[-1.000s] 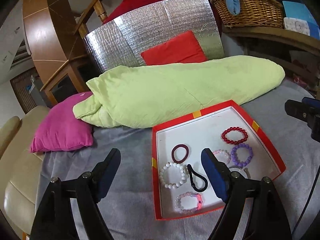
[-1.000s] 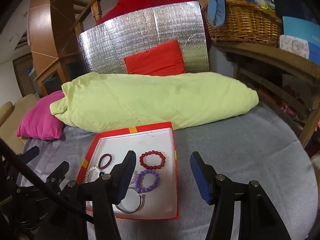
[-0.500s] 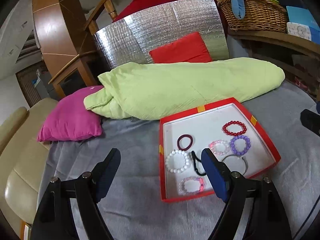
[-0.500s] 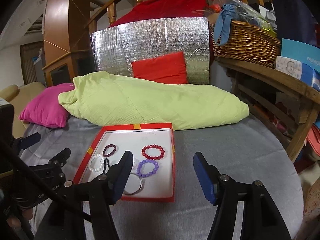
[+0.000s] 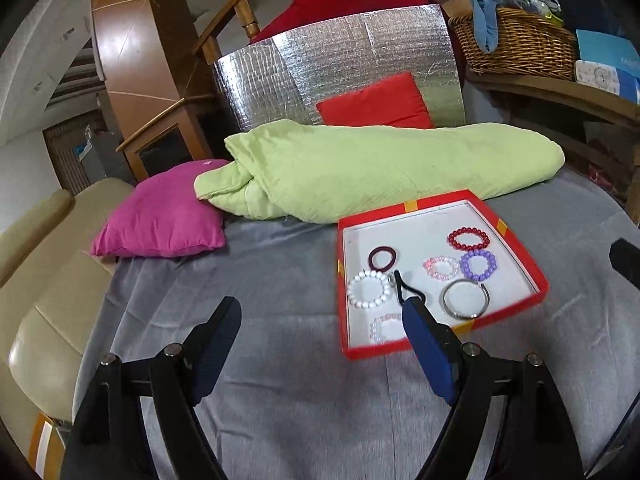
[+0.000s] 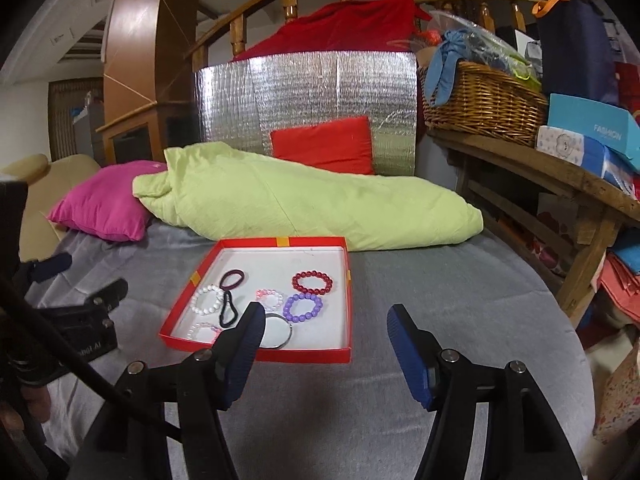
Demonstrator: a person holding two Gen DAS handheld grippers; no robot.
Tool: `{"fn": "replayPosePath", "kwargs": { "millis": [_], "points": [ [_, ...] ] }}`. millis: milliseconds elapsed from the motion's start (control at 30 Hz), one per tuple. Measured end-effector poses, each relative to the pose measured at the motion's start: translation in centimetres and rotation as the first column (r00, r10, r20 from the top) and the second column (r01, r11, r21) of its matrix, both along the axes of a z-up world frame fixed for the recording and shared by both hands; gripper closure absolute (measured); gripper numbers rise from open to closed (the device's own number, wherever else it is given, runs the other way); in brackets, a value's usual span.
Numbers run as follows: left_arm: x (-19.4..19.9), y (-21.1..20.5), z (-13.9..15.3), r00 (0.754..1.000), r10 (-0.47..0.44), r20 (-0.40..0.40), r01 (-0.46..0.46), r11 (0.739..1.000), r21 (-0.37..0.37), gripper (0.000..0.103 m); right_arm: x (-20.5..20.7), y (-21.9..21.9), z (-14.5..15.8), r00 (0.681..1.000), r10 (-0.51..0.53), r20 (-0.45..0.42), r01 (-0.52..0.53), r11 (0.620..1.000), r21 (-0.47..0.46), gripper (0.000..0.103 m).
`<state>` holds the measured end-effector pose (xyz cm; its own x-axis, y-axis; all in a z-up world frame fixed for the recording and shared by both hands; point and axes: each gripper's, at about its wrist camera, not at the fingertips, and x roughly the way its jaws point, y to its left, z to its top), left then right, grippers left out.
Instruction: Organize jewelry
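- Jewelry lay in the red tray [image 5: 516, 242] on the grey-covered bed [image 5: 280, 360], at two o'clock of the left gripper [image 5: 320, 334].
- Both sets of fingers stood wide and empty; the right gripper [image 6: 326, 344] had just been opening.
- Best approach: lower over one bracelet, such as the purple bracelet [image 6: 303, 306], alone.

A shallow red tray [image 6: 348, 304] with a white floor lies flat on the grey cloth. Inside lie a red bead bracelet [image 6: 312, 282], a purple one [image 6: 303, 307], a white one [image 6: 207, 300], a pale pink one [image 6: 269, 298], a maroon hair tie [image 6: 232, 279], a black loop [image 6: 228, 310], a metal bangle [image 5: 466, 298], and what looks like another pinkish bracelet [image 5: 385, 326], partly hidden.
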<state>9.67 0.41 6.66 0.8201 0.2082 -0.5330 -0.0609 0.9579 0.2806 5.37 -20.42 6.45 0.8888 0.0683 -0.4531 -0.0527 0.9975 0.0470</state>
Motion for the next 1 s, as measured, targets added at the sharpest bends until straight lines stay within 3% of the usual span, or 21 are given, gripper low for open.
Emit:
{"fn": "replayPosePath", "kwargs": {
  "millis": [300,1000],
  "points": [
    [-1.8,1.4,-0.7,1.000,0.015,-0.005,-0.015,1.000,-0.021,0.020,-0.7,1.6,-0.3,1.000,0.021,-0.001,-0.021,1.000,-0.023,0.033],
    [-1.4,1.8,-1.2,1.000,0.020,-0.019,-0.021,0.999,-0.031,0.020,0.5,2.3,-1.4,0.999,0.016,-0.037,-0.018,0.997,-0.068,0.032]
  ]
}}
